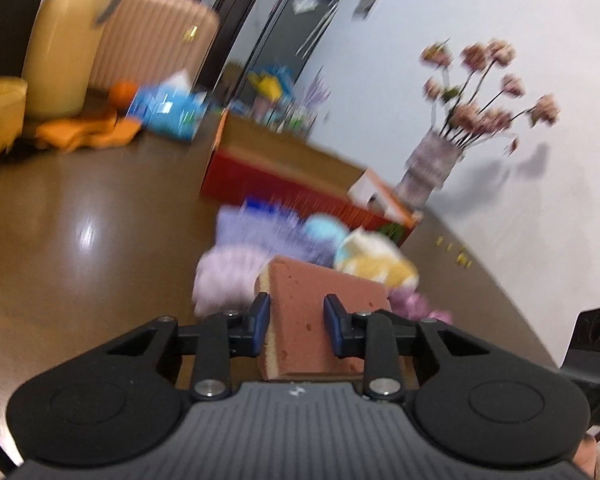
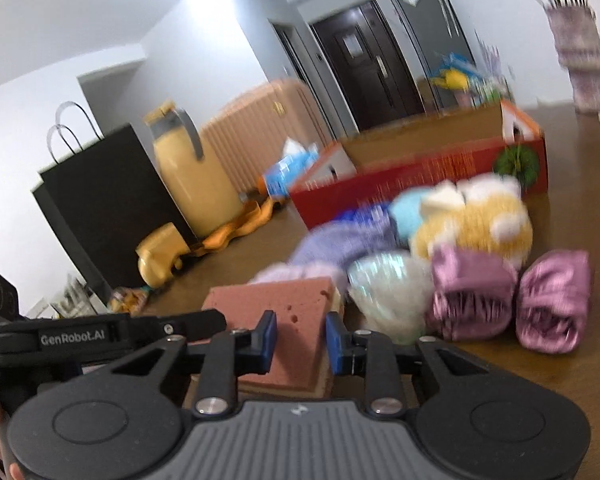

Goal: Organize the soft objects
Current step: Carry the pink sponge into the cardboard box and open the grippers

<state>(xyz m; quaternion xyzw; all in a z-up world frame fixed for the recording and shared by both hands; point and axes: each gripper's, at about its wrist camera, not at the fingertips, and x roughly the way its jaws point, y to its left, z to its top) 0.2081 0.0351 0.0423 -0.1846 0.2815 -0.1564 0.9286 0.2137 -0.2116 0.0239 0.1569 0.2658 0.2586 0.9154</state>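
Your left tongs (image 1: 296, 322) and right tongs (image 2: 301, 340) both clamped the pink sponge (image 1: 320, 320), with the box (image 2: 420, 172) at one o'clock apparently unfilled and the plush toys (image 2: 472, 220) left beside it.

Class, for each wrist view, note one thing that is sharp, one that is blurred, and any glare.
Left wrist view: sponge sharp, flowers smeared, white glare on the table. Right wrist view: sponge sharp, soft toy smeared, bright ceiling glare.
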